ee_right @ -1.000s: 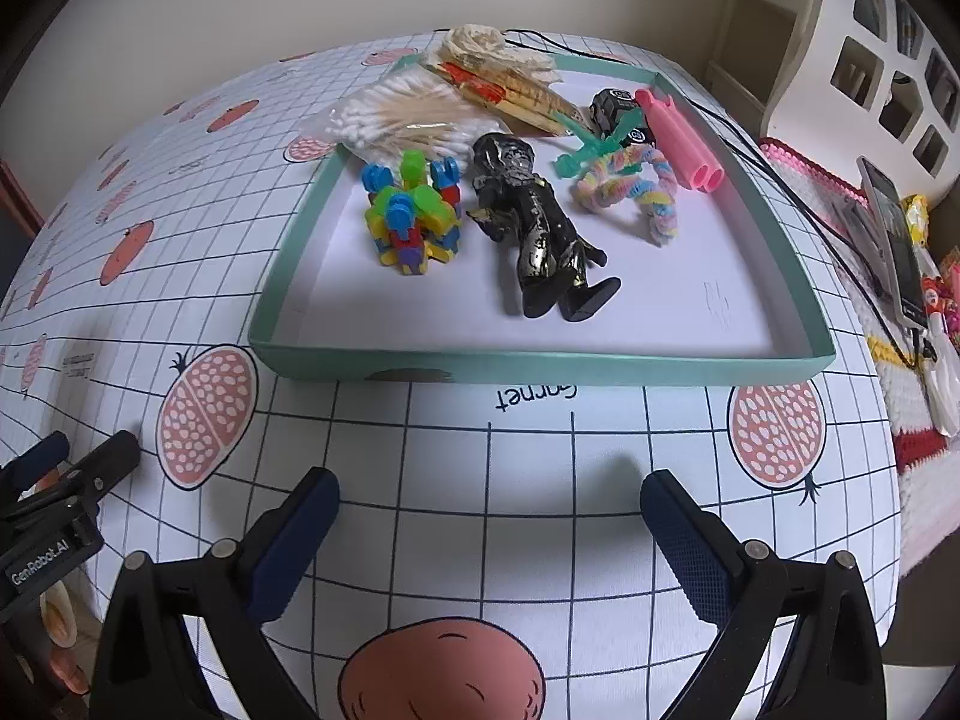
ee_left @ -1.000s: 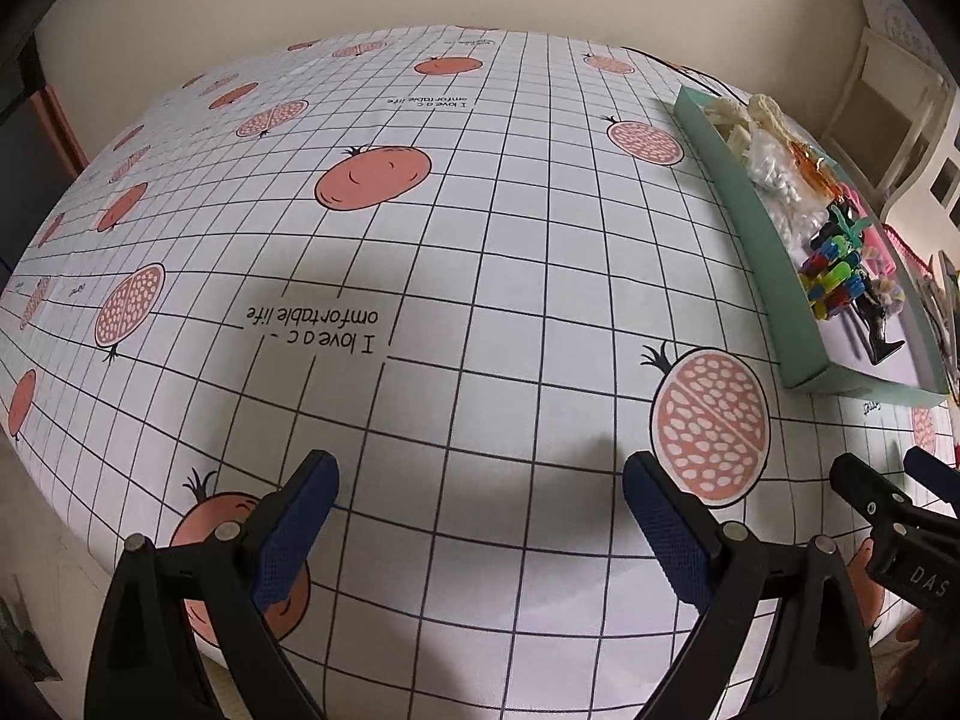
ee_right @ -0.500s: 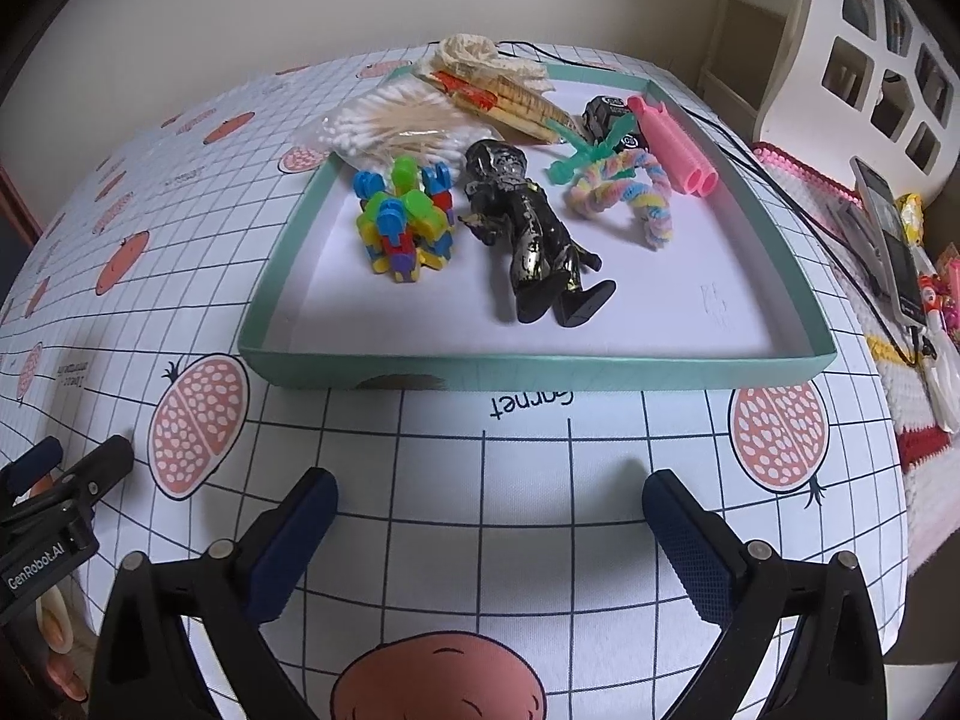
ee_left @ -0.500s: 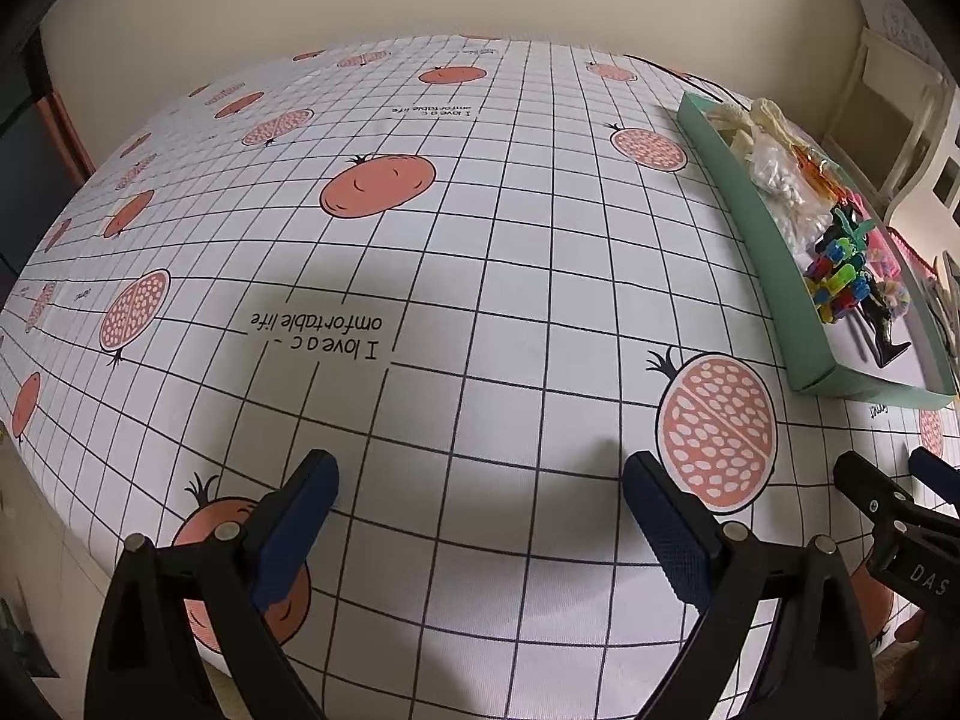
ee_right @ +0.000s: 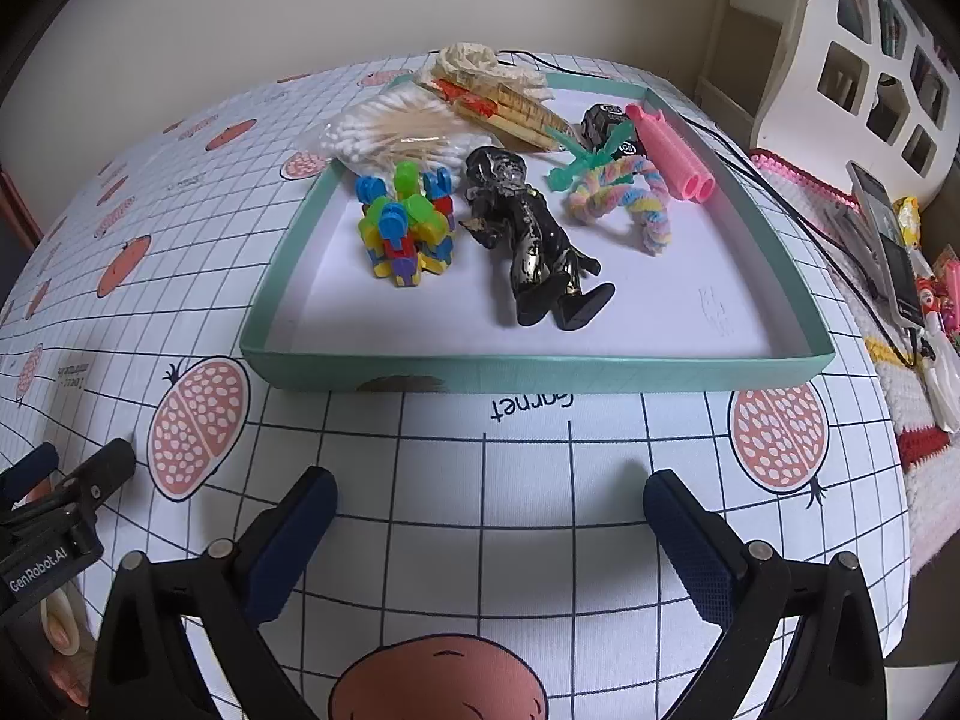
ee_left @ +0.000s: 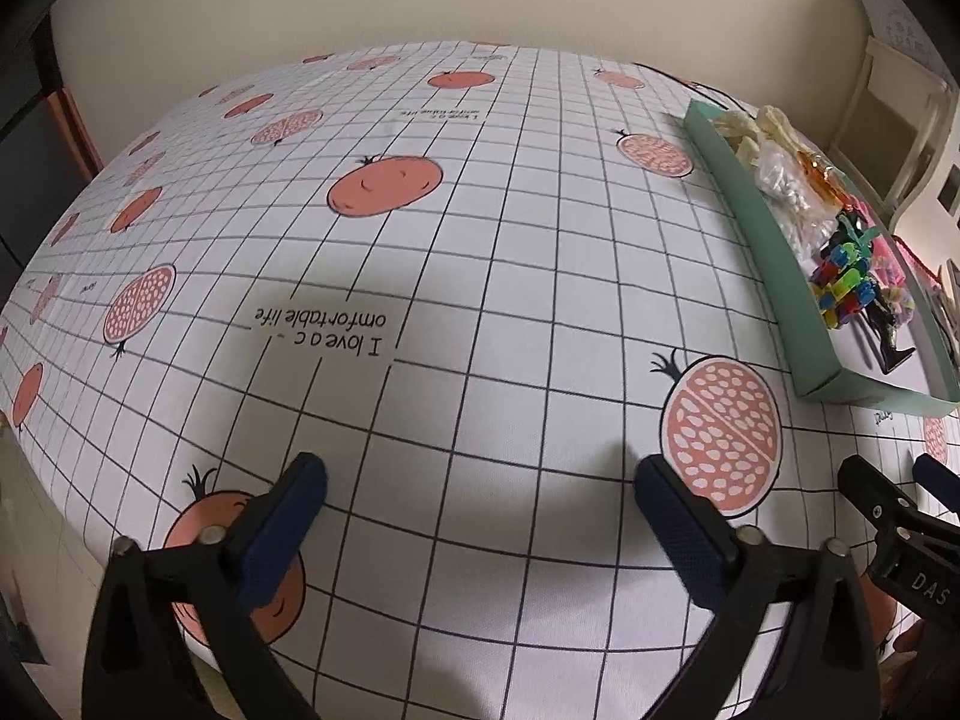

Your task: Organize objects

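Right tool [ee_right: 489,531] wide open, empty, above table [ee_right: 540,462] just short of teal tray [ee_right: 540,369]. Left tool [ee_left: 480,516] wide open, empty, over bare tablecloth. In tray: black figurine [ee_right: 534,240], colourful block toy [ee_right: 402,228], cotton swabs [ee_right: 384,129], pink tubes [ee_right: 672,156].

In front of you sits a shallow mint-green cardboard tray [ee_right: 540,371]. In it, a glossy black figurine [ee_right: 534,240] lies on its back beside a cluster of bright plastic blocks [ee_right: 405,228], with a pastel twisted fuzzy rope [ee_right: 630,195] and pink plastic tubes [ee_right: 672,153] further right.
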`<state>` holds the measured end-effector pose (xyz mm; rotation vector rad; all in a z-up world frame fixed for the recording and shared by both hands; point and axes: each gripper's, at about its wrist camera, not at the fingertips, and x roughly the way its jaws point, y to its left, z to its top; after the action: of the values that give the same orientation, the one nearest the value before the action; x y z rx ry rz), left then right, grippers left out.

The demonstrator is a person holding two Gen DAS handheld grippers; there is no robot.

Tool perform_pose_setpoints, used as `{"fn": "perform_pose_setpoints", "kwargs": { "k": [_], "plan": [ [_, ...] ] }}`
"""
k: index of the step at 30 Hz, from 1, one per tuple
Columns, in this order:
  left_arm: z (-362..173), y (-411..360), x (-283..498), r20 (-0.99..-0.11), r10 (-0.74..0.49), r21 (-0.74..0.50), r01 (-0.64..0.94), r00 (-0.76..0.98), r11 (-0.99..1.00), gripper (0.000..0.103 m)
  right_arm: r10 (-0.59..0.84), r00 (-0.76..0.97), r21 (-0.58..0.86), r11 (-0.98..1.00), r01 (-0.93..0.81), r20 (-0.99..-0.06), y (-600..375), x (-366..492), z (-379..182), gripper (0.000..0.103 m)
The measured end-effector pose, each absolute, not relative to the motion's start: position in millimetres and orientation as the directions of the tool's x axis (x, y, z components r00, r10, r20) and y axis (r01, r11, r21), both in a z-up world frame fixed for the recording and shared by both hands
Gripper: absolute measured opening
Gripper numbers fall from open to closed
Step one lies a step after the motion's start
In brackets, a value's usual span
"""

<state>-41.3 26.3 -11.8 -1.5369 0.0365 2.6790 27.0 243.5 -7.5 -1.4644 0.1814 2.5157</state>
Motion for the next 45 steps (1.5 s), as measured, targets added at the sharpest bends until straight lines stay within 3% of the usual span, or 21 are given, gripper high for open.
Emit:
{"fn": "perform_pose_setpoints", "kwargs": {
  "k": [45],
  "plan": [
    [-12.5, 24.5, -40.2, -0.856, 0.03, -0.007, -0.046, -0.516, -0.999, 0.103, 0.142, -0.513, -0.009, -0.967, -0.253, -0.846, 242.7, 31.2, -8.9, 0.103]
  ]
}}
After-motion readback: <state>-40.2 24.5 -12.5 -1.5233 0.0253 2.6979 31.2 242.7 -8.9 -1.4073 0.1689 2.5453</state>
